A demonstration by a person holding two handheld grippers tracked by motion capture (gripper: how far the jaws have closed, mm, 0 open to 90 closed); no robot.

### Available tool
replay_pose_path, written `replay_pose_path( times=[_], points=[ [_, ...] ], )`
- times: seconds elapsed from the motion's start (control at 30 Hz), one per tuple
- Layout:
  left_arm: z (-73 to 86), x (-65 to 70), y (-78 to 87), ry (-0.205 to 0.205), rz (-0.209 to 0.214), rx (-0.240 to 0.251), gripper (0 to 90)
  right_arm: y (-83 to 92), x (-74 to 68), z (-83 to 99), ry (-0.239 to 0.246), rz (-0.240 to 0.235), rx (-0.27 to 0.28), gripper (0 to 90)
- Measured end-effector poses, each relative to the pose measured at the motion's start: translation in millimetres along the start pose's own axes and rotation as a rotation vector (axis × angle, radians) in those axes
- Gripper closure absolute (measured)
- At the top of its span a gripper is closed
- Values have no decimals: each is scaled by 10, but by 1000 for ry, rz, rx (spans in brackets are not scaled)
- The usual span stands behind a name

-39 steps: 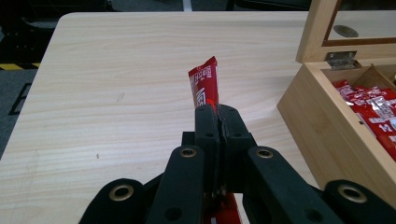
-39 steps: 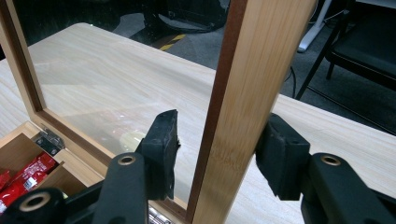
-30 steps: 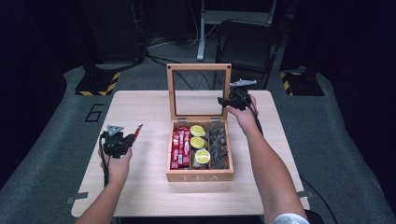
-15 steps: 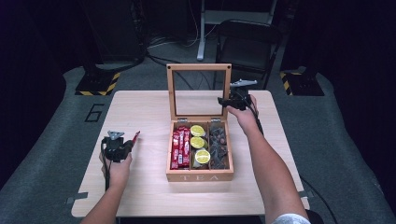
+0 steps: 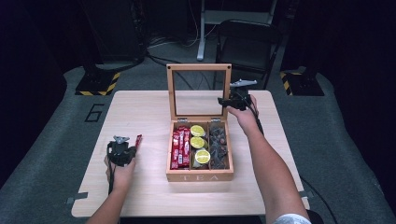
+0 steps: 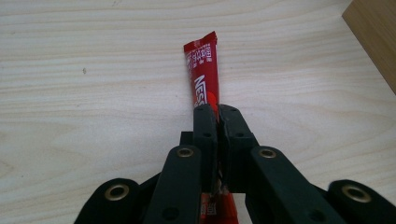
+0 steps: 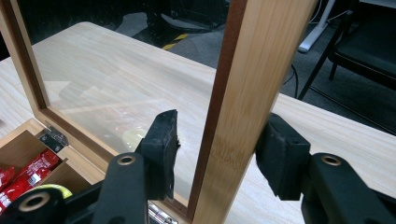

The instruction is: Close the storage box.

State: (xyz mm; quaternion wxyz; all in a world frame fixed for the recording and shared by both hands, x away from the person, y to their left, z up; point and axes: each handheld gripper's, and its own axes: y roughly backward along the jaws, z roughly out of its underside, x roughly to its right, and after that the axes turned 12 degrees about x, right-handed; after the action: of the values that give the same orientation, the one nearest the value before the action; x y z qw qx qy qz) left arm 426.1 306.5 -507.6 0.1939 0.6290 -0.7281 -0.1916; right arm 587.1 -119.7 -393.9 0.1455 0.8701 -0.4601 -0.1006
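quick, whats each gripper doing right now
Left gripper: closed on the red sachet, above the table.
Right gripper: jaws around the lid frame of the tea box, holding it.

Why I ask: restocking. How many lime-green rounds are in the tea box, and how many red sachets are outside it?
Lime-green rounds in the tea box: 3
Red sachets outside it, pinched in the left claw: 1
Total: 4
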Motion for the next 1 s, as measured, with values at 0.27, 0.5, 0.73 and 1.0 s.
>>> replay_pose_path(
  times=[0.27,0.5,0.73,1.0],
  points=[
    [38,38,-32,14,37,-4,724,4,1,0,-2,-2,-1,503],
    [47,32,-8,17,44,32,599,6,0,2,-4,0,1,502],
    [32,13,43,48,61,64,521,6,2,4,-6,0,1,504],
    [46,57,116,21,88,62,499,12,3,2,-4,-2,0,505]
  ],
)
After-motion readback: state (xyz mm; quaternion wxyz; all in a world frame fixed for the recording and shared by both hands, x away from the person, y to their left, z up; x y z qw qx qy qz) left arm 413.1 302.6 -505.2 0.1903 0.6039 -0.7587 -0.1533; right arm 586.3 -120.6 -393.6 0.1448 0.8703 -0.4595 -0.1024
